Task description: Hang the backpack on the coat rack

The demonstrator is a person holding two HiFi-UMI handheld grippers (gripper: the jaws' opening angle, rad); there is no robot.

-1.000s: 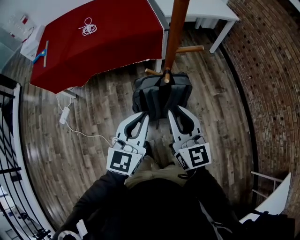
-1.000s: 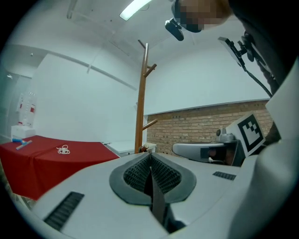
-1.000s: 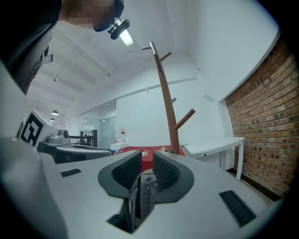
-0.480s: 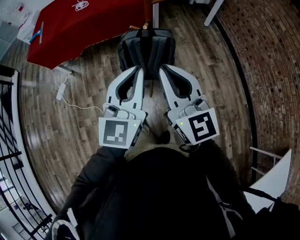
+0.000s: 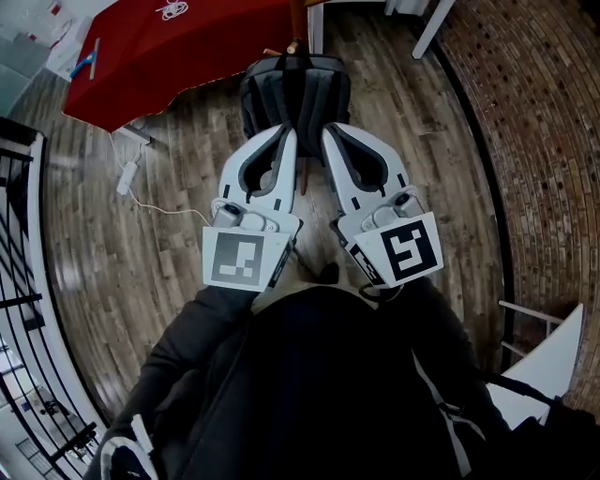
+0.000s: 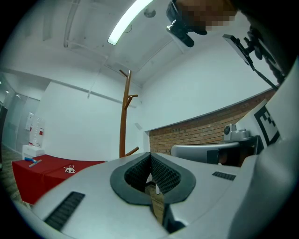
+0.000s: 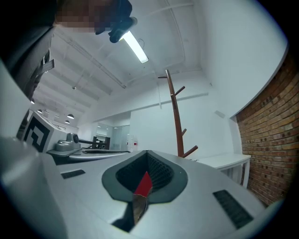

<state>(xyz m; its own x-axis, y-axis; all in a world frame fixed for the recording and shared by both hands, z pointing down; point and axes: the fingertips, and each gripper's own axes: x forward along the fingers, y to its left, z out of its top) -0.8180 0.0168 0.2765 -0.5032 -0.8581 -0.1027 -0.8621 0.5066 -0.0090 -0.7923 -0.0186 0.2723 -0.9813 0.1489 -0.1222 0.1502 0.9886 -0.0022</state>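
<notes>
The dark grey backpack [image 5: 295, 94] hangs against the brown coat rack [image 5: 297, 21] at the top of the head view, its top at a peg. My left gripper [image 5: 290, 133] and right gripper [image 5: 328, 129] are side by side in front of the backpack's lower edge, both shut with nothing between the jaws. In the left gripper view the shut left gripper [image 6: 150, 155] points at the coat rack [image 6: 124, 114]. The right gripper view shows the shut right gripper [image 7: 147, 154] with the coat rack [image 7: 176, 119] beyond. Neither gripper view shows the backpack.
A red-clothed table [image 5: 159, 47] stands left of the rack, with a white cable and adapter [image 5: 127, 176] on the wood floor below it. A white table's leg [image 5: 433, 28] is at the right. A brick wall [image 5: 534, 141] runs along the right, and a black railing [image 5: 19, 281] along the left.
Both grippers' jaws have closed and both have risen and drawn back from the backpack, which stays hanging on the rack. The head view has shifted towards the rack.
</notes>
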